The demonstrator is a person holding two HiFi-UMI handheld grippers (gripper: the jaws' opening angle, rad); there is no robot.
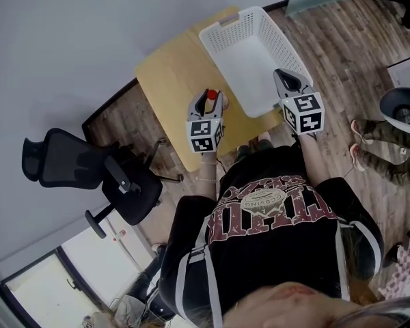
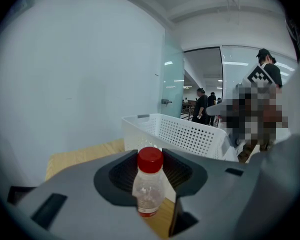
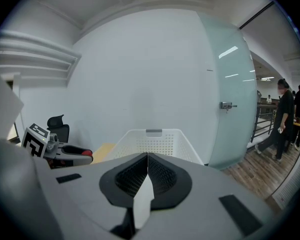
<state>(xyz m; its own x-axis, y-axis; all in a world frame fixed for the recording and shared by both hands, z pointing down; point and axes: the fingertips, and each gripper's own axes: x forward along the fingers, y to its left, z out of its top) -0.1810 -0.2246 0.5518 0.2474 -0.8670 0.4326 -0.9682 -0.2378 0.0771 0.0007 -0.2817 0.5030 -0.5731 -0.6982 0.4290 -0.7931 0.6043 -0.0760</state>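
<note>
**A:** Bottle (image 2: 149,189), small, clear plastic with a red cap. Pinched upright at mid-body by the left gripper (image 1: 210,101), above the wooden table (image 1: 165,74), just beside the white basket (image 1: 222,38).

**B:** Probably light, seemingly empty. Thin-walled, so likely to dent or slip under a hard squeeze. Best gripped on the straight wall below the cap, as here.

**A:** And the poses: left gripper level, pointing forward over the table's near edge. Jaws of the right gripper (image 1: 290,80) pressed together on nothing, raised over the basket's near rim.
</note>
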